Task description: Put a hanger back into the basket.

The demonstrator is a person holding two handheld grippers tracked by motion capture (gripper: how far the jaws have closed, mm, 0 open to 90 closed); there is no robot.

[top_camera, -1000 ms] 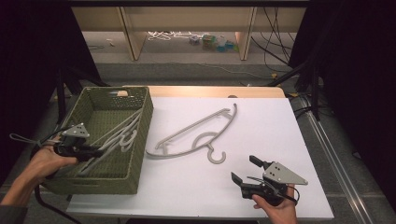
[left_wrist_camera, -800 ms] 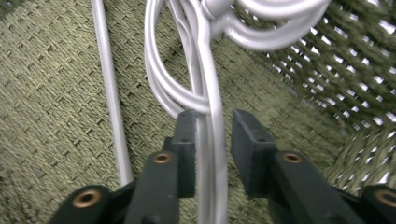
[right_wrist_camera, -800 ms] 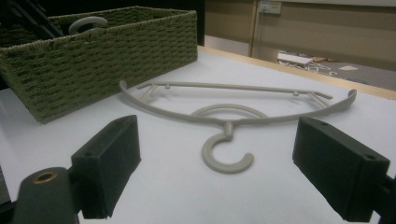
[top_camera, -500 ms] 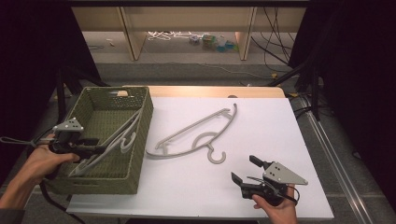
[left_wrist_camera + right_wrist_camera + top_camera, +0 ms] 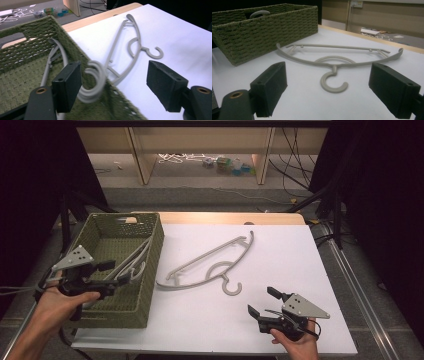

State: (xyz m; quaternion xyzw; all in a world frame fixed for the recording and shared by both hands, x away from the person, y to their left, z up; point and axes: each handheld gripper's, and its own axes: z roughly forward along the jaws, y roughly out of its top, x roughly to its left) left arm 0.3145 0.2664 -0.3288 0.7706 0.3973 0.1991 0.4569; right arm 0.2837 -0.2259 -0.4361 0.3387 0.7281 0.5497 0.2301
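surface: white tabletop, matte, edged at the far side by a light wood strip
room: dark surround; wooden shelf legs and loose cables seen on the floor behind
basket: olive woven weave, rectangular, set at table left
hanger in basket: grey plastic, leaned on the near-right wall, hook over the rim
hanger on table: grey plastic, curved, laid flat mid-table, hook toward the person
left gripper: jaws just opened wide, nothing gripped, hook seen between the pads, near the left one
right gripper: jaws spread wide, empty, pointed at table hanger
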